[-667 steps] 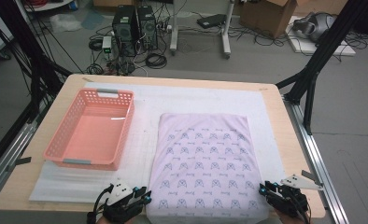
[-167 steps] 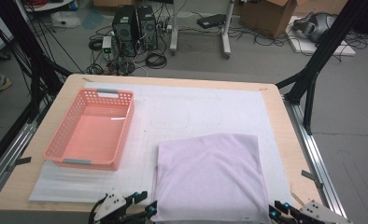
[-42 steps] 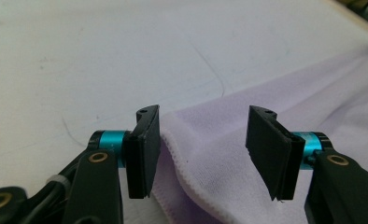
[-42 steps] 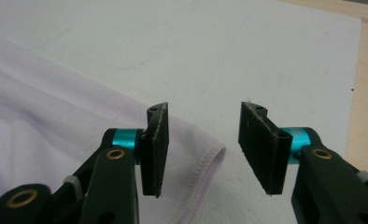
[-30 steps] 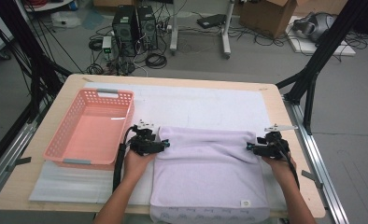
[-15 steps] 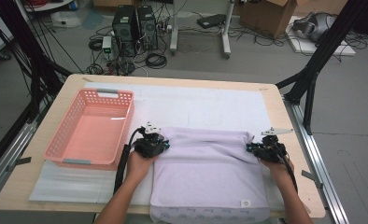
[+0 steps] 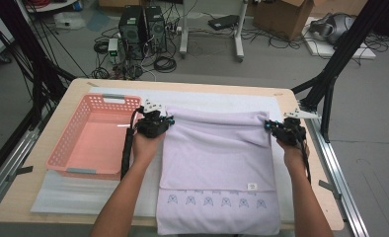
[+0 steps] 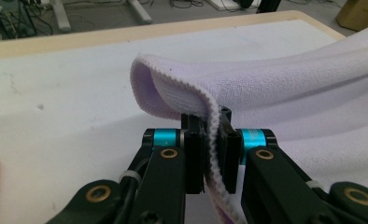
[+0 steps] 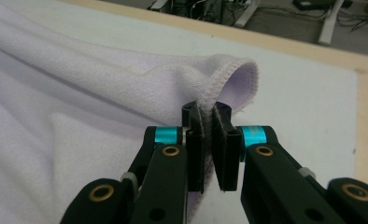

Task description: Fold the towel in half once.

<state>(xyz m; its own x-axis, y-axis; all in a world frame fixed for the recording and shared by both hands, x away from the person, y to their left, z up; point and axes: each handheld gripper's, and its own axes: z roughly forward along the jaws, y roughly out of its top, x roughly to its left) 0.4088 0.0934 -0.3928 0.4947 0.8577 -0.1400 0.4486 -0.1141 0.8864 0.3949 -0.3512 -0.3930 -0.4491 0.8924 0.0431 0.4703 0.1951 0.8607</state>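
While fingers [image 8: 194, 156] pinch it, towel [image 7: 217, 153] hem between them, seemingly lifted.

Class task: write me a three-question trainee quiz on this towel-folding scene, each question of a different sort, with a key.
1. True or false: the left gripper is shut on the edge of the lilac towel.
2. What stands to the left of the towel in the high view? A) a pink basket B) a metal bucket C) a glass bowl
3. Fill in: the right gripper pinches the towel's stitched ____.

Key: 1 true; 2 A, the pink basket; 3 hem.
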